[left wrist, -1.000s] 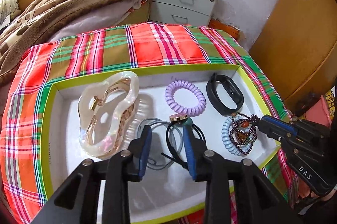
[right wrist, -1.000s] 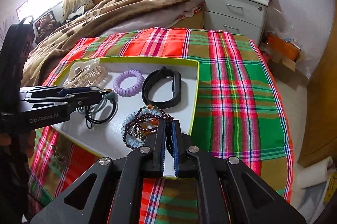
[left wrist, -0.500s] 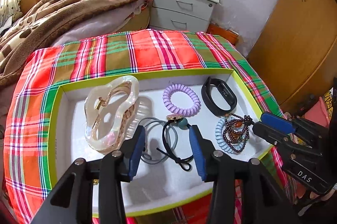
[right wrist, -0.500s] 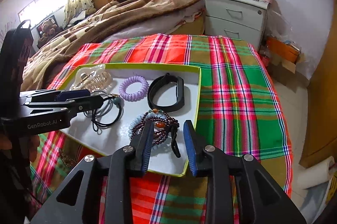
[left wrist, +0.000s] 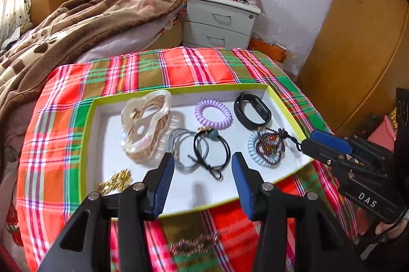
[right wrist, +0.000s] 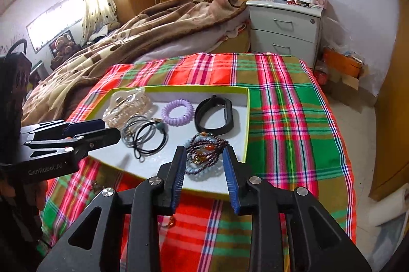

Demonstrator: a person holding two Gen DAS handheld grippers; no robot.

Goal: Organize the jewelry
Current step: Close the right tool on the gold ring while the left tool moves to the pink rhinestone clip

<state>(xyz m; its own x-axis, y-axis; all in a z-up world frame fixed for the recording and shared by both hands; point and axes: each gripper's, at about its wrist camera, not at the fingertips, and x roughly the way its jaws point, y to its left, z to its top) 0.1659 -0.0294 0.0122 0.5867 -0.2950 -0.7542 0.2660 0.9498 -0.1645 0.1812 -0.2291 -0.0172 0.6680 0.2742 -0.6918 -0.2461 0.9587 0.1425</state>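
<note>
A white tray with a lime rim (left wrist: 179,90) (right wrist: 245,134) lies on a plaid cloth. In it are a pearly hair claw (left wrist: 144,123) (right wrist: 127,106), a purple coil tie (left wrist: 213,115) (right wrist: 177,112), a black wristband (left wrist: 251,111) (right wrist: 214,116), grey and black hair ties (left wrist: 202,152) (right wrist: 145,136), and a dark bead bracelet on a blue coil tie (left wrist: 268,146) (right wrist: 204,154). My left gripper (left wrist: 203,164) is open and empty, above the tray's near edge. My right gripper (right wrist: 204,157) is open and empty, just before the bead bracelet.
A gold chain (left wrist: 115,181) lies in the tray's near left corner. Another chain (left wrist: 191,244) lies on the plaid cloth (right wrist: 294,118) before the tray. A bed with a brown blanket (left wrist: 76,29) and a grey nightstand (right wrist: 286,26) stand behind.
Both grippers pulled back and up from the tray. The right gripper opened and let go of the bead bracelet, which now lies in the tray. The left gripper opened wider.
</note>
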